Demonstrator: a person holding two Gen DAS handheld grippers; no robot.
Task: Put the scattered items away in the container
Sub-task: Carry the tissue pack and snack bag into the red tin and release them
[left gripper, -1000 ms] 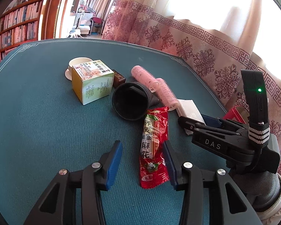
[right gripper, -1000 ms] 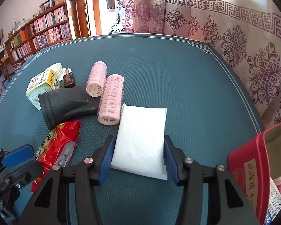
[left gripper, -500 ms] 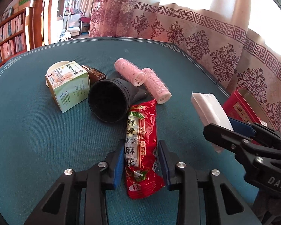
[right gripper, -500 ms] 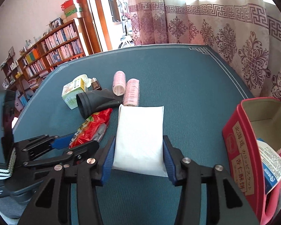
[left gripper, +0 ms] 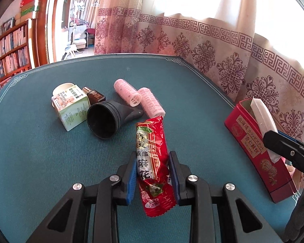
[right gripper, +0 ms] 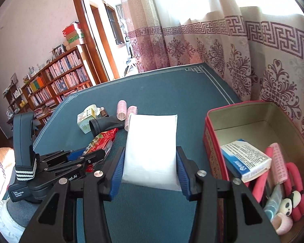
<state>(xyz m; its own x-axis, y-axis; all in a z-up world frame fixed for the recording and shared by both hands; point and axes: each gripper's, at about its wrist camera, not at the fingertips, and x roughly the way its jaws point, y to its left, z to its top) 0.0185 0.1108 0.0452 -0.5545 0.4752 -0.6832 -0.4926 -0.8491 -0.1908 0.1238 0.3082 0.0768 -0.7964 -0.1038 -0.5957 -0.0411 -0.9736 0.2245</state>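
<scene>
While the right gripper [right gripper: 150,168] is pinching the white packet [right gripper: 152,147] just left of the red tin [right gripper: 210,141], the left gripper [left gripper: 153,174] is clamping the red snack bag [left gripper: 152,156], its length running straight ahead, tin well off to its right.

Loose items clustered mid-table, tin at the right edge

On the table [left gripper: 40,162], the snack packet [left gripper: 152,162] lies between the left gripper [left gripper: 153,174] fingers, with the funnel [left gripper: 109,119] just behind it to the left. Left of the funnel stands the carton [left gripper: 71,109], the small bottle [left gripper: 94,97] behind both. Two hair rollers [left gripper: 138,99] lie side by side right of the funnel. The tin [right gripper: 253,119] sits at the table's right edge, holding a box [right gripper: 246,160]. The white pouch [right gripper: 152,147] sits between the right gripper [right gripper: 151,168] fingers, left of the tin.
</scene>
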